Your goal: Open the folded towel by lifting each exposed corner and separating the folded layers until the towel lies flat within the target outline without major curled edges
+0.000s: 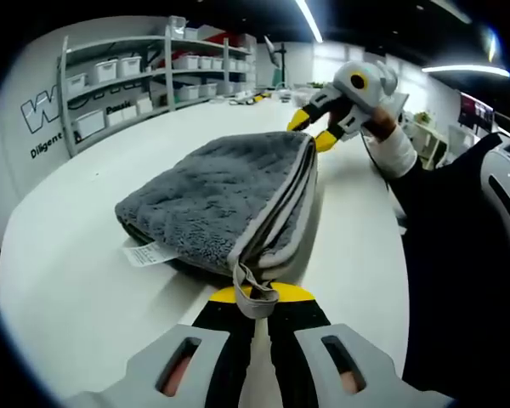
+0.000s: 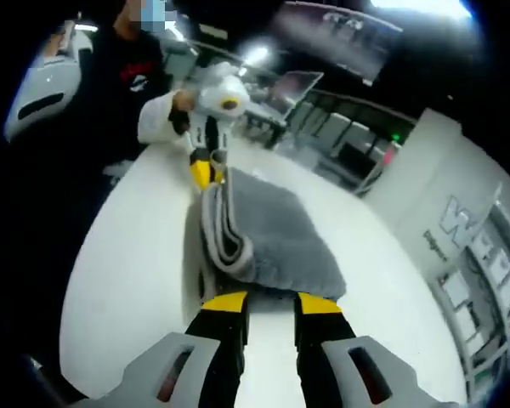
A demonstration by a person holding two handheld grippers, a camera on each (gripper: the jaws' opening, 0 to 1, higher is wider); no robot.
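Folded grey towel gripped at one corner.
Left gripper is clamped on it; right gripper is held apart.

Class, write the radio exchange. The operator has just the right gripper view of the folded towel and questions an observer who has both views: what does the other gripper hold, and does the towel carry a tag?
Operator: What is the left gripper gripping at the far corner?
Observer: It looks shut on the corner of the towel, where a small grey loop hangs between its yellow tips.
Operator: Any tag on the towel?
Observer: Yes, a white label sticks out from the lower edge and lies on the table.
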